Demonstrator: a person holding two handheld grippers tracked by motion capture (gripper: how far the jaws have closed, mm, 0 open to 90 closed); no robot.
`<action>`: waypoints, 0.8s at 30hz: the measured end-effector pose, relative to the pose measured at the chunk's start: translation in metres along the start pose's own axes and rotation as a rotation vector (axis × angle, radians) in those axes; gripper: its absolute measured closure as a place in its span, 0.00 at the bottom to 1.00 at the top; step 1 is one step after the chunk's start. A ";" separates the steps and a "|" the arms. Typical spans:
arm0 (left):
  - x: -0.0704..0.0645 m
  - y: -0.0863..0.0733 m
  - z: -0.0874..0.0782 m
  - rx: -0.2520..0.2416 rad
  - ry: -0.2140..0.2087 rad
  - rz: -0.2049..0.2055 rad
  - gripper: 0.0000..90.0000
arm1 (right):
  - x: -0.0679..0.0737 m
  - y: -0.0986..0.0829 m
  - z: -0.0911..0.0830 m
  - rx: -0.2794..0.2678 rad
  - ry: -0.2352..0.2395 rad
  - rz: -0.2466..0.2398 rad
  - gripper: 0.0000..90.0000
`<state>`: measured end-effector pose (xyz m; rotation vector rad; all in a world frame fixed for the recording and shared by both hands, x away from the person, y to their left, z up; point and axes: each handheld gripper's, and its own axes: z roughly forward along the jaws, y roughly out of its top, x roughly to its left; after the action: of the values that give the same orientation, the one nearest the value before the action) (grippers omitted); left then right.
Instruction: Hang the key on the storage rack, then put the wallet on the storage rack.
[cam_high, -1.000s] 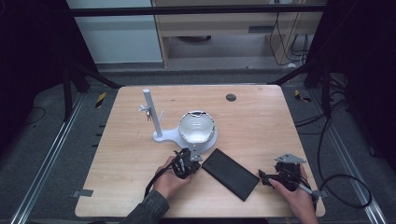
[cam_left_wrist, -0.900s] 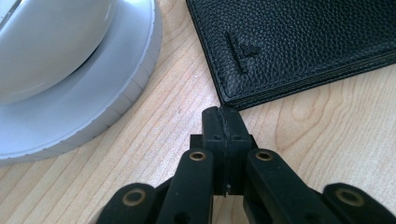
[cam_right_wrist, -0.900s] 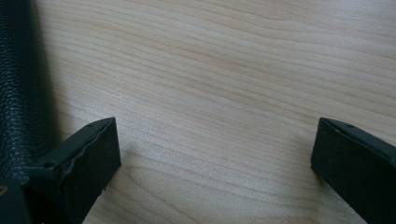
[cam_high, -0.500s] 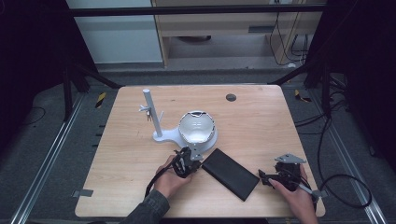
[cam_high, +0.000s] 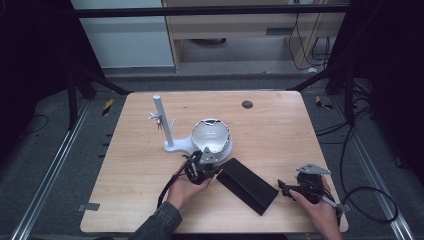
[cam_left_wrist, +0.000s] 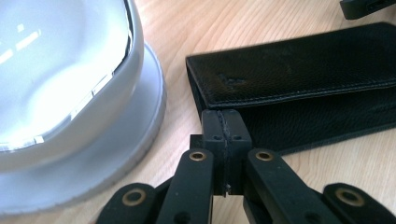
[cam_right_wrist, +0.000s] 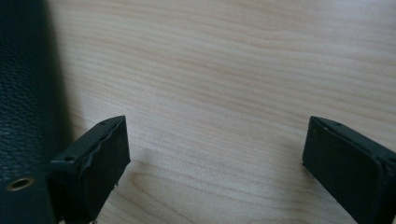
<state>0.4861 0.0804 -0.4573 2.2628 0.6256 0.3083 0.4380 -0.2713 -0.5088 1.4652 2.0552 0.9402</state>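
Nothing moved since earlier frame. Left gripper (cam_left_wrist: 226, 122) pressed closed, empty, touching black case (cam_high: 247, 185) near bench (cam_high: 280, 125) front edge; right gripper (cam_right_wrist: 215, 158) wide apart, empty.

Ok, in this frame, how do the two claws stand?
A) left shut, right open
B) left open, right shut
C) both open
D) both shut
A: the left claw has its jaws pressed together at the black case, while the right claw stands wide apart over bare table.
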 end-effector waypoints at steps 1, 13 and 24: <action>-0.001 0.003 -0.001 -0.004 -0.003 0.005 1.00 | 0.000 0.002 -0.002 -0.006 0.001 0.000 0.10; -0.005 0.036 -0.001 -0.035 -0.029 0.017 1.00 | 0.010 0.040 -0.054 -0.015 -0.001 -0.083 0.16; -0.003 0.032 -0.017 -0.020 0.002 0.051 1.00 | 0.015 0.046 -0.054 -0.019 0.008 -0.113 0.16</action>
<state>0.4879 0.0707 -0.4226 2.2620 0.5637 0.3401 0.4246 -0.2622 -0.4378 1.3224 2.1050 0.9187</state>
